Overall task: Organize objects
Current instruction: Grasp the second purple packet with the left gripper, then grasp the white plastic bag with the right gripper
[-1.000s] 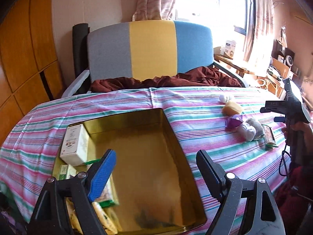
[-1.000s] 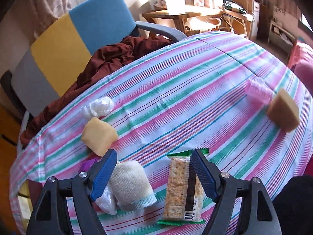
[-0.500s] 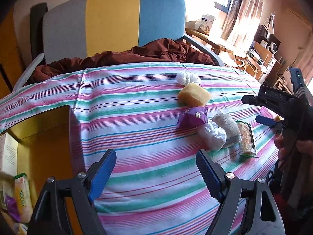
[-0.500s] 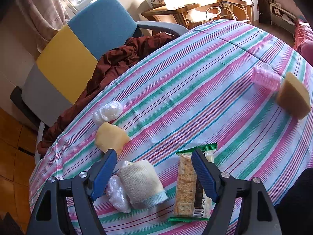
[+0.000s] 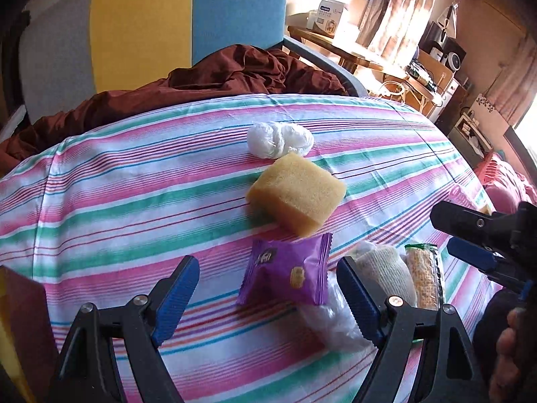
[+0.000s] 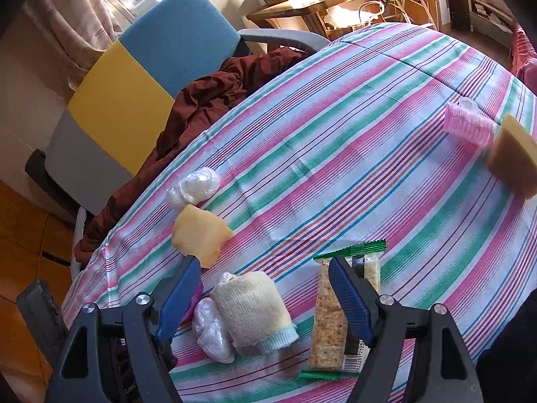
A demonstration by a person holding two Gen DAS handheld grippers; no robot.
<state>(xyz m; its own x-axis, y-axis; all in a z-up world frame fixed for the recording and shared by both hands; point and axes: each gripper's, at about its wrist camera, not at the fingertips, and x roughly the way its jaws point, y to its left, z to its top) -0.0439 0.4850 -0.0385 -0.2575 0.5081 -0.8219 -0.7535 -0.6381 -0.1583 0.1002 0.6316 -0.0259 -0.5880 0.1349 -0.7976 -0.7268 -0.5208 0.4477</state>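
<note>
Left gripper (image 5: pixel 268 294): jaws wide, empty. Centre them over the purple foil snack packet (image 5: pixel 288 273) on the striped bench (image 5: pixel 134 201), descend squarely, close gently. Right gripper (image 6: pixel 265 295): jaws wide, empty.

A striped tablecloth (image 6: pixel 335 141) covered the table. On it, in the right wrist view: white plastic wad (image 6: pixel 193 188) at nine o'clock, yellow sponge (image 6: pixel 199 236) just below, rolled sock (image 6: pixel 250 309) and cracker pack (image 6: pixel 335 315) at six o'clock, pink curler (image 6: pixel 468 127) and second sponge (image 6: pixel 513 158) at three o'clock. A purple packet (image 5: pixel 288 272) lay beside the sock.
</note>
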